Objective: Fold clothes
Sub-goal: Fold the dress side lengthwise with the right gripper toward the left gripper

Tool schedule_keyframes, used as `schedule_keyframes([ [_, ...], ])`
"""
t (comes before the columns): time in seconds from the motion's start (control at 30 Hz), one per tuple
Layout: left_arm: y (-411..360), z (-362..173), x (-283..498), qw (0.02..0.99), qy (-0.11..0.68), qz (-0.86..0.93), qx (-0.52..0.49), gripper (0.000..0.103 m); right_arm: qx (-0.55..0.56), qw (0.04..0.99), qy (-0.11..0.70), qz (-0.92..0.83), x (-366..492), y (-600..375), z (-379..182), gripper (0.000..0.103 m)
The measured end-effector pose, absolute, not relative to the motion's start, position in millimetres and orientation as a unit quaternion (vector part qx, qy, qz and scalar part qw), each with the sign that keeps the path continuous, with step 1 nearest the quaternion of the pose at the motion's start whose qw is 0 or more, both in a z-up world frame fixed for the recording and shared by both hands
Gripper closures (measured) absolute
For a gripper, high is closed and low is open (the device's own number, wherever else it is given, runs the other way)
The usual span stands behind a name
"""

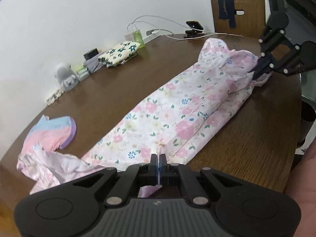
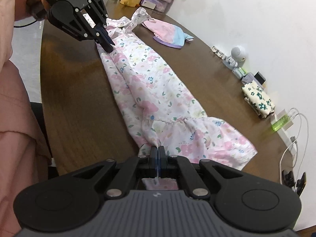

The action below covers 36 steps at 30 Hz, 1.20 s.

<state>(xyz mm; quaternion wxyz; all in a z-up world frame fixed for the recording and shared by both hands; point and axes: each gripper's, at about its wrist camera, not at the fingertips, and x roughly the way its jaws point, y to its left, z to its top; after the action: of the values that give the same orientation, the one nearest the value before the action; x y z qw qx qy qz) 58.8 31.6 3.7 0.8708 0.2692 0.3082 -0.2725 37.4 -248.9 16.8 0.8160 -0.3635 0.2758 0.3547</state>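
Now your left gripper [image 1: 159,156] pinches one end of the floral dress [image 1: 167,110], your right gripper [image 2: 157,149] the other; it lies stretched lengthwise between them on the table [image 1: 118,90], already folded narrow.

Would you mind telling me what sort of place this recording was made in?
Probably a home dining or living room: a round brown wooden table against a white wall, a brown wooden chair with dark cloth draped over it, and small household clutter such as a white phone charger.
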Motion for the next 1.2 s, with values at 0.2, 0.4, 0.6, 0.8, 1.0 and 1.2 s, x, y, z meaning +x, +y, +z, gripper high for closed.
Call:
schedule_keyframes([
  [0.2, 34, 2, 61, 0.875, 0.309, -0.267, 0.259, 0.102, -0.33, 0.835, 0.258, 0.357, 36, -256, 27, 0.103],
  [0.4, 34, -1, 57, 0.877, 0.305, -0.266, 0.258, 0.103, -0.326, 0.823, 0.287, 0.368, 35, -255, 18, 0.103],
  [0.6, 37, -2, 56, 0.878, 0.303, -0.269, 0.254, 0.102, -0.242, 0.83, 0.304, 0.4, 43, -267, 35, 0.092],
  [0.8, 39, -2, 53, 0.88, 0.3, -0.271, 0.25, 0.102, -0.075, 0.872, 0.279, 0.395, 71, -280, 70, 0.07],
  [1.0, 41, -2, 50, 0.882, 0.296, -0.27, 0.249, 0.102, -0.052, 0.865, 0.333, 0.372, 109, -233, 40, 0.073],
  [1.2, 46, 1, 49, 0.88, 0.296, -0.278, 0.247, 0.099, -0.059, 0.848, 0.376, 0.369, 110, -208, 16, 0.078],
])
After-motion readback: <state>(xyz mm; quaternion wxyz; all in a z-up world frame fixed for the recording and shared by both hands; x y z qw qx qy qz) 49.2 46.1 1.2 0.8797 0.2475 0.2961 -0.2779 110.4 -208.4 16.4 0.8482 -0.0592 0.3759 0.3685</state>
